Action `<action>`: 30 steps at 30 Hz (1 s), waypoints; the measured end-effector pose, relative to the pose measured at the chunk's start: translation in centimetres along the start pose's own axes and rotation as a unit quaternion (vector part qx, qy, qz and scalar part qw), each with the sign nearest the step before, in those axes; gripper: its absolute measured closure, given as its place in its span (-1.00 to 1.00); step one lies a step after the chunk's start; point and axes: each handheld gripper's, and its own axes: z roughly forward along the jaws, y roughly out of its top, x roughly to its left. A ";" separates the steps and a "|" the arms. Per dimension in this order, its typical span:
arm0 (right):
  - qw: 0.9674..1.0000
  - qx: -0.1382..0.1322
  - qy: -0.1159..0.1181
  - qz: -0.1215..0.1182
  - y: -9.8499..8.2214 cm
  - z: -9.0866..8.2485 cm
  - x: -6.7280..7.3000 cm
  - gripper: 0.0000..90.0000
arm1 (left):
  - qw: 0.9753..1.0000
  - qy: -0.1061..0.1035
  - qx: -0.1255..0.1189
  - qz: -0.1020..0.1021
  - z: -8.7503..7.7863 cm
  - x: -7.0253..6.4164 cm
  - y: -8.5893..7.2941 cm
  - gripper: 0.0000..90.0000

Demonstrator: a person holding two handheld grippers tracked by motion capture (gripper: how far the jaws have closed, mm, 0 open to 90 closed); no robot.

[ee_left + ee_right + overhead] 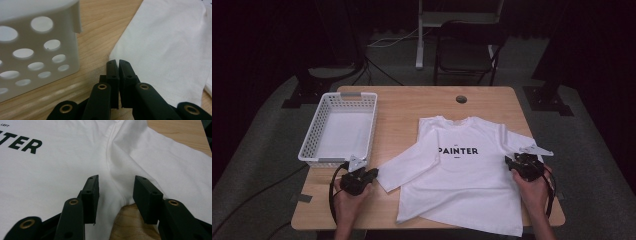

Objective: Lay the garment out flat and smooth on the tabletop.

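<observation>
A white long-sleeved T-shirt (462,175) printed PAINTER lies flat, face up, on the wooden table (402,107). In the left gripper view its sleeve (165,50) spreads to the right. My left gripper (373,173) rests on the table at the cuff end of that sleeve. Its jaws (117,61) are shut, tips just short of the cuff corner, and I see no cloth between them. My right gripper (509,161) is at the shirt's other side. It stands open (116,178) over the armpit seam (112,162), where that sleeve meets the body, and holds nothing.
An empty white perforated basket (319,161) stands on the table's left part, close beside my left gripper; its wall (37,55) is near the jaws. A cable hole (461,99) sits at the table's far edge. Beyond the table stands a dark chair (467,50).
</observation>
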 end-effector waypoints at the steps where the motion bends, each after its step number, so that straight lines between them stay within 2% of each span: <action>1: 1.000 0.000 0.000 0.000 0.0 0.0 0.0 0.23 | 1.000 0.000 0.000 0.000 0.0 0.0 0.0 0.96; 30: 1.000 0.000 0.000 0.000 0.0 0.0 0.0 0.23 | 1.000 0.011 -0.006 -0.016 -0.8 1.1 -0.8 0.96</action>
